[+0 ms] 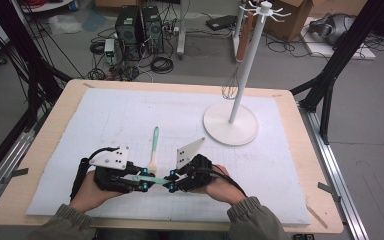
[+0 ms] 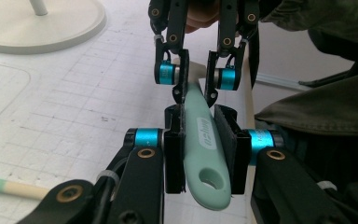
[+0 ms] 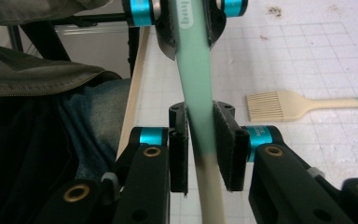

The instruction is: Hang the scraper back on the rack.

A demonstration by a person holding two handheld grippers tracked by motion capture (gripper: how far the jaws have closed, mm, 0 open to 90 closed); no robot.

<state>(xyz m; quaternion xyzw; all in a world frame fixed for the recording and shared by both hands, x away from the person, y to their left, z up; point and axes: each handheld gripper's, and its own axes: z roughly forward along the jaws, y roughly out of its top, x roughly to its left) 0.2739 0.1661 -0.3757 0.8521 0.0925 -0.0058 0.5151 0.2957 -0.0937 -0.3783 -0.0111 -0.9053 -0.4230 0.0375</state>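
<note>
Both grippers are on the same utensil right now – a mint-green handle (image 2: 200, 144) with a hang hole at its end, fading into a cream shaft toward the business end. The left gripper (image 2: 200, 149) is clamped on the hole end, and the right gripper (image 3: 200, 144) looks closed on the spot where green turns to cream. In the high view the handle runs roughly 9-to-3 between them, lifted just off the surface (image 1: 130, 115), near its front edge. So the long axis points straight from one gripper to the other – neither hand is nearer. A second tool, a pastry brush (image 1: 154, 145) in the same colours, lies flat at 12 o'clock from the grippers. The white stand (image 1: 230, 125) is off at 2 o'clock.
</note>
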